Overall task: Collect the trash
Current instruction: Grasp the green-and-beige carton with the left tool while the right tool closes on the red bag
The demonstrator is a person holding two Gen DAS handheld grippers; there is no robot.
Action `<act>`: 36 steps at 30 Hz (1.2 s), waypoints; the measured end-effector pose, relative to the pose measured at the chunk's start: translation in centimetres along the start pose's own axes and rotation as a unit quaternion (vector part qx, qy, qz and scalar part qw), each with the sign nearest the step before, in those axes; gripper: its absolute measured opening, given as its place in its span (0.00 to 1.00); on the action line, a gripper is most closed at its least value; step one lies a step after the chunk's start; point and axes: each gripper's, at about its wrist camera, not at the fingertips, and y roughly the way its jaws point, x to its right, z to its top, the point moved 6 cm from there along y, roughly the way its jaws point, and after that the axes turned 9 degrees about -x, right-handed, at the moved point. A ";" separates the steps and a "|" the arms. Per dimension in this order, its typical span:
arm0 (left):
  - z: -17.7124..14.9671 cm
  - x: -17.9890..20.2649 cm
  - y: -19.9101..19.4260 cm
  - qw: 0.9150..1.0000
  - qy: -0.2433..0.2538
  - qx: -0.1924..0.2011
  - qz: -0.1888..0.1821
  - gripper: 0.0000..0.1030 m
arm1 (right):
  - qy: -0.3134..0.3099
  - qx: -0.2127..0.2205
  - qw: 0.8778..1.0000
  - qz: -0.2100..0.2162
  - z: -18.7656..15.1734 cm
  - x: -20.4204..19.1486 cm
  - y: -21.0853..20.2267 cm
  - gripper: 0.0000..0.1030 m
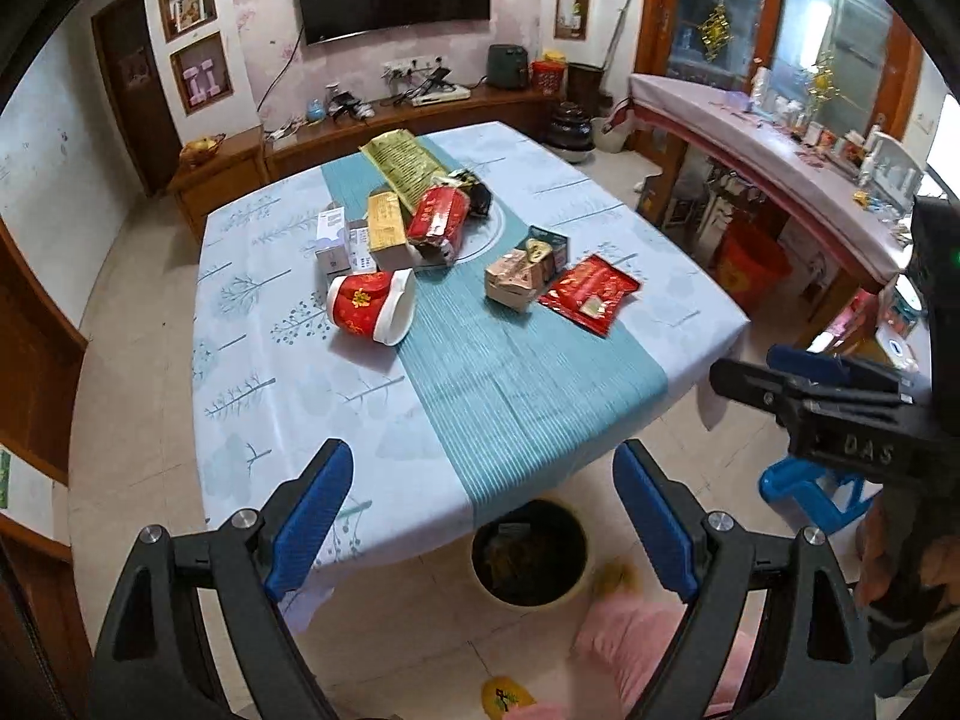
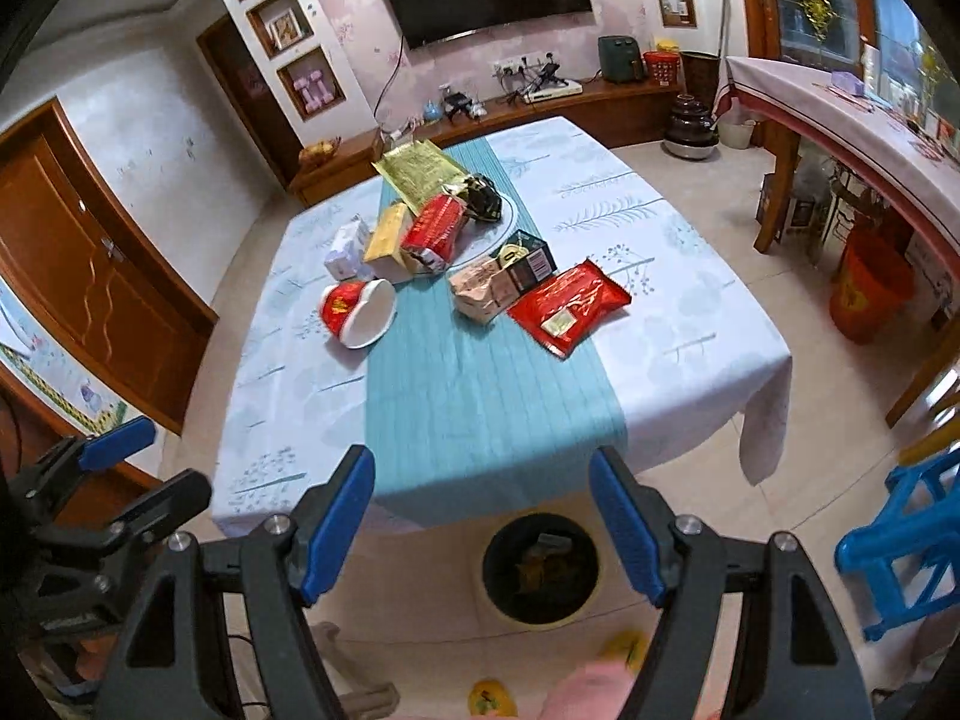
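Observation:
Trash lies in the middle of the clothed table [image 1: 288, 396] [image 2: 690, 324]: a tipped red and white paper cup [image 1: 372, 306] [image 2: 359, 312], a flat red packet [image 1: 591, 293] [image 2: 570, 306], a crumpled beige carton [image 1: 516, 279] [image 2: 483, 294], a red bag [image 1: 438, 219] [image 2: 435, 231], a yellow box [image 1: 387, 228] [image 2: 387, 240] and a gold foil bag [image 1: 405, 165] [image 2: 420, 171]. A dark bin [image 1: 529, 552] [image 2: 541, 567] stands on the floor at the table's near edge. My left gripper [image 1: 480, 516] and my right gripper [image 2: 480, 522] hang open and empty above that edge, well short of the trash.
A blue plastic stool [image 1: 810, 492] [image 2: 900, 540] stands to the right of the table. A long counter [image 1: 750, 144] [image 2: 840, 114] runs along the right wall with a red bucket [image 1: 750, 261] [image 2: 870, 288] under it. A TV cabinet [image 1: 360, 132] lies beyond the table.

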 end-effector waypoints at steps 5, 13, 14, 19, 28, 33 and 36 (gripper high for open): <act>3.8 0.4 4.4 0.999 -0.034 -0.024 0.011 0.85 | -0.027 -0.038 0.999 0.017 4.6 2.8 4.3 0.72; 11.2 2.8 13.3 0.993 -0.081 -0.082 0.015 0.85 | -0.072 -0.119 0.990 0.031 11.6 8.8 11.0 0.71; 12.0 3.2 14.1 0.993 -0.079 -0.086 0.019 0.85 | -0.075 -0.126 0.989 0.033 12.1 9.3 11.6 0.71; 15.3 4.5 18.4 0.991 -0.045 -0.115 0.043 0.85 | -0.090 -0.158 0.982 0.053 14.1 11.5 14.8 0.70; 18.9 7.0 24.3 0.985 0.043 -0.161 0.054 0.83 | -0.077 -0.172 0.978 0.090 15.8 12.8 17.3 0.69; 19.7 7.2 26.7 0.979 0.044 -0.194 0.040 0.67 | -0.088 -0.181 0.974 0.101 16.1 12.9 17.9 0.69; 20.3 7.2 27.6 0.977 0.051 -0.200 0.051 0.67 | -0.096 -0.191 0.971 0.108 15.9 12.8 18.3 0.69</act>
